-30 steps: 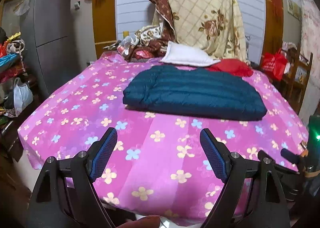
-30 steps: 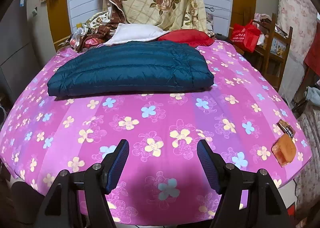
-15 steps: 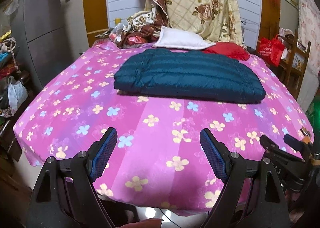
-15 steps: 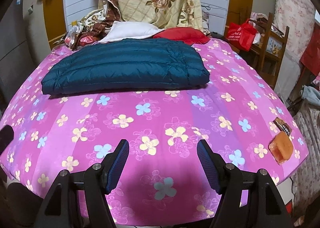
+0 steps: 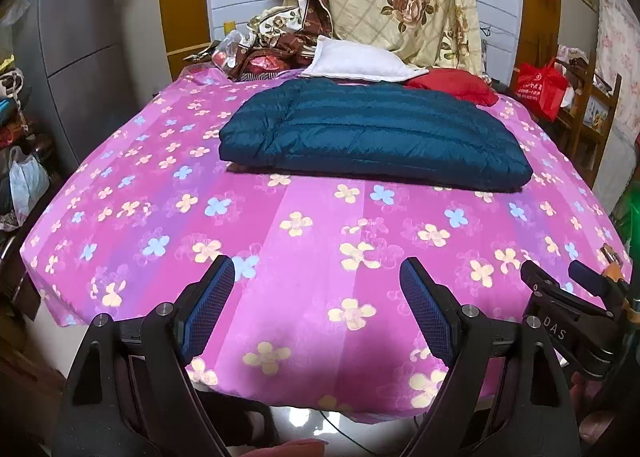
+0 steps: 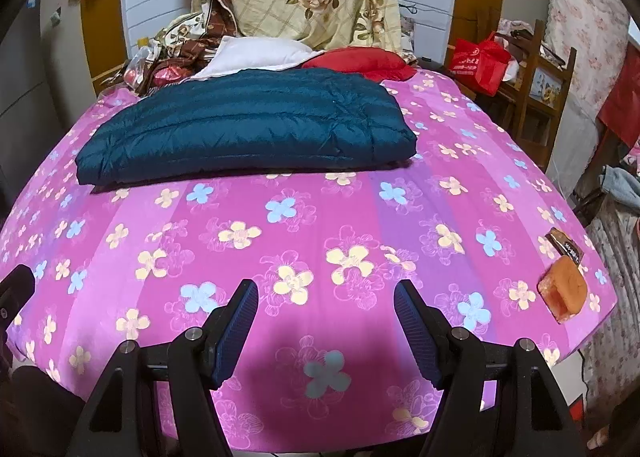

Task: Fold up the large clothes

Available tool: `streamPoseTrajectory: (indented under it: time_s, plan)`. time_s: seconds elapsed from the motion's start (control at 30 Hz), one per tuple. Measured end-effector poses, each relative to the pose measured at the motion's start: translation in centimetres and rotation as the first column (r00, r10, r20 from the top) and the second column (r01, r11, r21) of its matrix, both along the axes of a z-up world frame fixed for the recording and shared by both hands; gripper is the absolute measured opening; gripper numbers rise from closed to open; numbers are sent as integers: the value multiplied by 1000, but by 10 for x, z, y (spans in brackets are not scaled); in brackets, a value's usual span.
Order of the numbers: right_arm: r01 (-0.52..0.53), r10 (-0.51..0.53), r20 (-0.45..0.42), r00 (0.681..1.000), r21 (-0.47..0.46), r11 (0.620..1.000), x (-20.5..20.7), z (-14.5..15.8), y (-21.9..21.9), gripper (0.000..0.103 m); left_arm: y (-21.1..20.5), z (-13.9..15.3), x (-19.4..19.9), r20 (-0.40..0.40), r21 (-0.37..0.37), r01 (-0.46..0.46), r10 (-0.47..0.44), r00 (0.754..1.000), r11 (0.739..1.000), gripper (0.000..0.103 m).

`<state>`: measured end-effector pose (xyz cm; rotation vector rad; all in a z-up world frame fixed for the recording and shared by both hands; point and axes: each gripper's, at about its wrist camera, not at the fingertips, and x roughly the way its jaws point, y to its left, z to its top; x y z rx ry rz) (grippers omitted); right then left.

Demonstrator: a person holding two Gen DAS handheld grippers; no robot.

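Note:
A dark teal quilted down jacket (image 5: pixel 372 137) (image 6: pixel 248 129) lies folded into a flat rectangle on the far half of a table under a pink flowered cloth (image 5: pixel 304 241) (image 6: pixel 344 217). My left gripper (image 5: pixel 318 289) hovers open over the near edge of the cloth, well short of the jacket, nothing between its blue pads. My right gripper (image 6: pixel 326 313) is also open and empty above the near edge. In the left wrist view the right gripper's body (image 5: pixel 568 321) shows at the lower right.
Behind the jacket lie a white pillow (image 5: pixel 356 63), a red cushion (image 5: pixel 452 85) and a heap of brown patterned bedding (image 5: pixel 280 41). An orange packet (image 6: pixel 562 291) sits near the cloth's right corner. A grey fridge (image 5: pixel 76 57) stands left, a wooden chair with a red bag (image 6: pixel 480 61) right.
The left wrist view has tipped downward, so the jacket and table sit higher and closer in it. The right view has barely shifted. Both grippers stay open.

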<state>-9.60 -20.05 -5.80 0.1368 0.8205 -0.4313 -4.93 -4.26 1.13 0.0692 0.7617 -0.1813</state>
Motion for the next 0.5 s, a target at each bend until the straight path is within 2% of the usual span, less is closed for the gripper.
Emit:
streamPoseTrajectory:
  time_s: [0.5]
  plan:
    - [-9, 9, -27, 1000, -4, 1000, 3, -8, 5, 68, -4, -8, 0, -36, -9, 15, -15, 999, 1000, 85]
